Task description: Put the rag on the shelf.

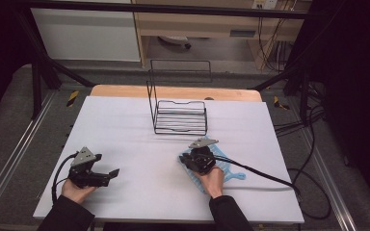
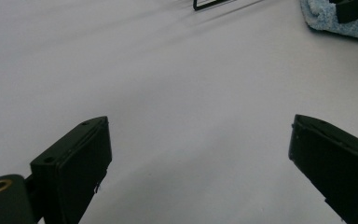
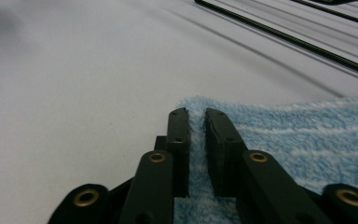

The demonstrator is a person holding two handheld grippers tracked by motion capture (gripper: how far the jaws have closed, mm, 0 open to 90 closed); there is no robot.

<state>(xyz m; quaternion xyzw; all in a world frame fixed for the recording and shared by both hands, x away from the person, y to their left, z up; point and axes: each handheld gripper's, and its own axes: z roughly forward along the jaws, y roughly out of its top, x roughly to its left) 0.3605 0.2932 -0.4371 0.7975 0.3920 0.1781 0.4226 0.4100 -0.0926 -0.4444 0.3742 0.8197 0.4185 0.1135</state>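
The right gripper (image 3: 196, 116) is pinching the towel (image 3: 307, 135) edge near the rack (image 1: 180, 117), fingers nearly closed, to lift it. The left gripper (image 2: 198, 154) is waiting wide open, holding nothing.

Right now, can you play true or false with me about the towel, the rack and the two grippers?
1. The towel is blue. True.
2. The right gripper has its jaws at the towel's edge, with a narrow strip of towel between them. True.
3. The left gripper is holding the towel. False: its jaws stand wide apart over bare table, with nothing between them.
4. The rack is full of plates. False: the wire rack is empty.
5. The towel hangs on the rack. False: it lies flat on the table, nearer the person than the rack.
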